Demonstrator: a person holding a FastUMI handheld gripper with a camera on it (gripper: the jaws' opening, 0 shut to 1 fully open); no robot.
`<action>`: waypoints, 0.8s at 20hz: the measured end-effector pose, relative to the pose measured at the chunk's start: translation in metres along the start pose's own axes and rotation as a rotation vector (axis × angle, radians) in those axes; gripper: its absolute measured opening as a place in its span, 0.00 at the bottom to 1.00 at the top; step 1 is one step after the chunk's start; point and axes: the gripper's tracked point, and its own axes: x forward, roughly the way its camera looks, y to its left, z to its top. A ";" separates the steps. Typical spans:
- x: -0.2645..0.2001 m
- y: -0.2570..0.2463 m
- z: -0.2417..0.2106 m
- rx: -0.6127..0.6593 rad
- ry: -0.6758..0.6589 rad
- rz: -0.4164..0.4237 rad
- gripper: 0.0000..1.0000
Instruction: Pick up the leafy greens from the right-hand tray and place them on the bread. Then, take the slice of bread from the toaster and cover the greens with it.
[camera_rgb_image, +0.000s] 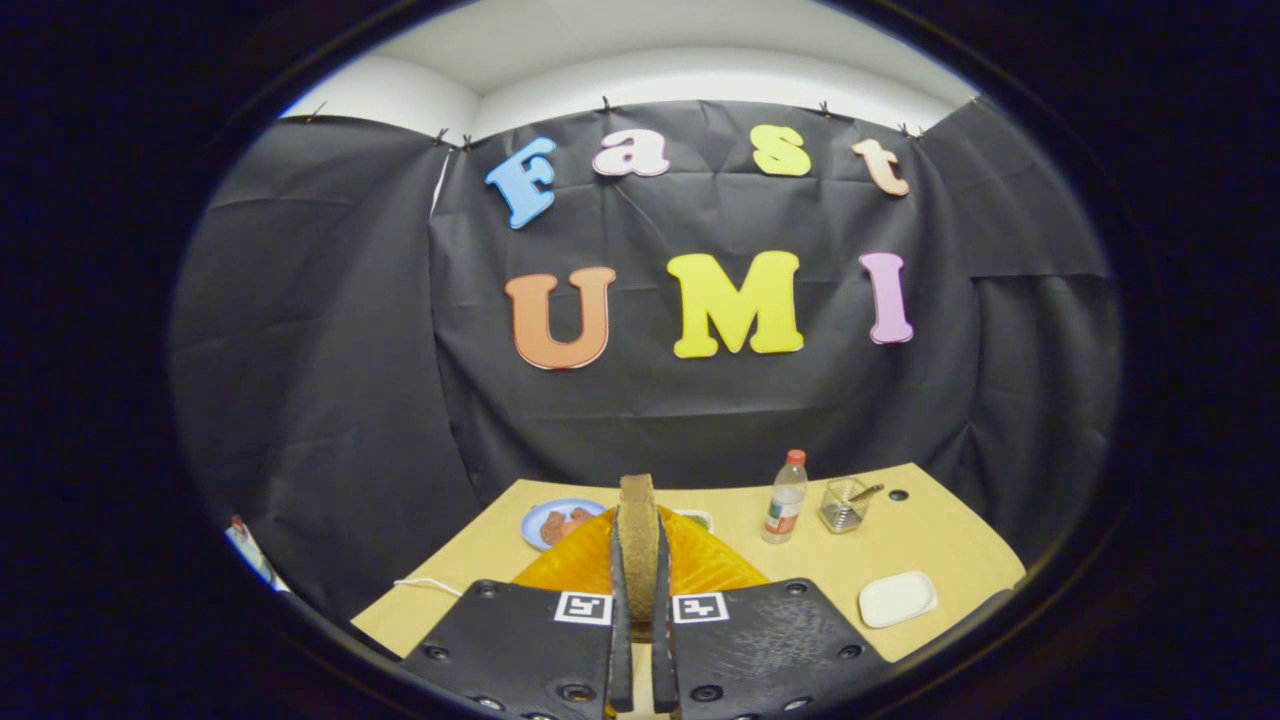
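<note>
One bread slice (637, 535) | brown, upright, edge-on | fingers (618, 600) clamp both its faces

brown bread slice (637, 530), ribbed orange toaster (700, 565)

The slice of bread (637, 530), standing on edge with both fingers of the gripper (640, 590) pressed on it, hides the middle of the orange toaster (700, 565) behind it. Behind the toaster, a pale dish (697, 517) shows as a sliver, contents unreadable. Left of the toaster, the blue plate's (548, 515) brownish food is too small to identify.
</note>
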 end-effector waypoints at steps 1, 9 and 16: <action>0.007 -0.007 -0.010 0.001 0.016 -0.008 0.07; 0.054 -0.055 -0.087 -0.002 0.104 -0.060 0.07; 0.087 -0.084 -0.152 0.008 0.214 -0.084 0.08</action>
